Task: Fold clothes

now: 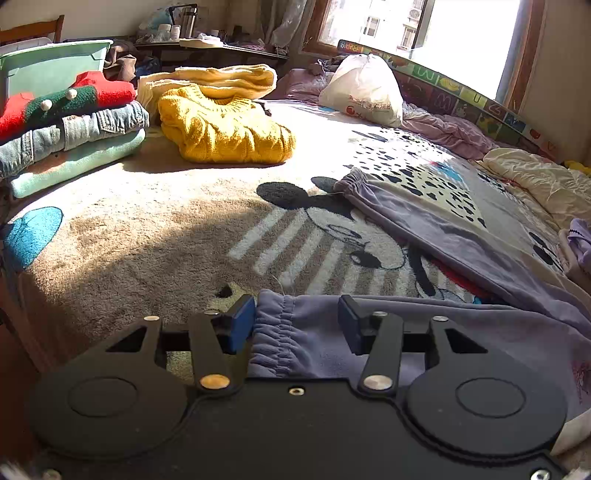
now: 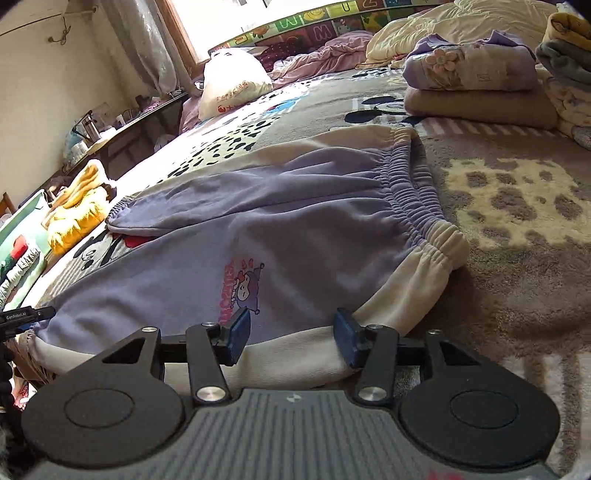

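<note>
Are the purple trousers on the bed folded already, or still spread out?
Spread out. The purple trousers lie flat on the blanket, both legs apart and full length, waistband open, no fold visible.

Bed's covered with a fuzzy cartoon-mouse blanket (image 1: 155, 229), sun stripes across it. Far side has a white plastic bag (image 1: 364, 88) next to a rumpled pink sheet (image 1: 447, 127) and a cream quilt (image 1: 539, 177). An alphabet play mat (image 1: 461, 92) stands along the window (image 1: 443, 26). A green storage bin (image 1: 51, 64) sits off to the left, and there's a cluttered dark table (image 1: 214, 50) with a steel thermos (image 1: 188, 20) on it.
</note>
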`<state>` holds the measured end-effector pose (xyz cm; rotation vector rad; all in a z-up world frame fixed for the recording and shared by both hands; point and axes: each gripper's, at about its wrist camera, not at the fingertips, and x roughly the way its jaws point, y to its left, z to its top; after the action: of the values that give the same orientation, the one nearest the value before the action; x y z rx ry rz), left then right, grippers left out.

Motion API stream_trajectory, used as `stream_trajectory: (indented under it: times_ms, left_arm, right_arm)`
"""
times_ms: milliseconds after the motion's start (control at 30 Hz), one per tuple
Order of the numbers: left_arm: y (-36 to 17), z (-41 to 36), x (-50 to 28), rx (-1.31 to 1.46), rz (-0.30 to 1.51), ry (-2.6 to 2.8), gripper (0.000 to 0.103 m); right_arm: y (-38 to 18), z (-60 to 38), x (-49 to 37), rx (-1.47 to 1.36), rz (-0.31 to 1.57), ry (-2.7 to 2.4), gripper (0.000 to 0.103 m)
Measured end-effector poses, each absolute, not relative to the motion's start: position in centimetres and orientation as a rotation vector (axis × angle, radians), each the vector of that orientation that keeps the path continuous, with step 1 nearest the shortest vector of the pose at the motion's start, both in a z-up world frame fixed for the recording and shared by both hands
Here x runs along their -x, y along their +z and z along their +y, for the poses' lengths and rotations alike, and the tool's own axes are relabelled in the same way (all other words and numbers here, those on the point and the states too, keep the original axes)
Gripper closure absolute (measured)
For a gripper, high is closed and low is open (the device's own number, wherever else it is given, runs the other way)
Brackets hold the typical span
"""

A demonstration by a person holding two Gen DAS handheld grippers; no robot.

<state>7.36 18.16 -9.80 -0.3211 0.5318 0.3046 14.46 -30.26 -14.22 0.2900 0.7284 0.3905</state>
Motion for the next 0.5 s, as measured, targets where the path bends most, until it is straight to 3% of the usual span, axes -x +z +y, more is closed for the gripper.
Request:
stream_trajectory:
  times_ms: [100,300,500]
  left_arm:
    - [-6.9,18.3,-5.7,0.263,0.450,0.261,0.054]
    - [-4.2,16.4,-4.0,-0.025,0.427,0.182,0.051]
    - [-8.4,13.7,-1.1,-0.534,0.501,0.127,0.051]
  right_arm:
    - [-13.0,-31.2,-13.5,-0.277,0.705,0.406,0.053]
    - [-8.9,-32.9,-12.0,0.028,0.608,0.427,0.053]
    - [-8.8,-31.8,-11.1,0.497,0.538,0.459,0.053]
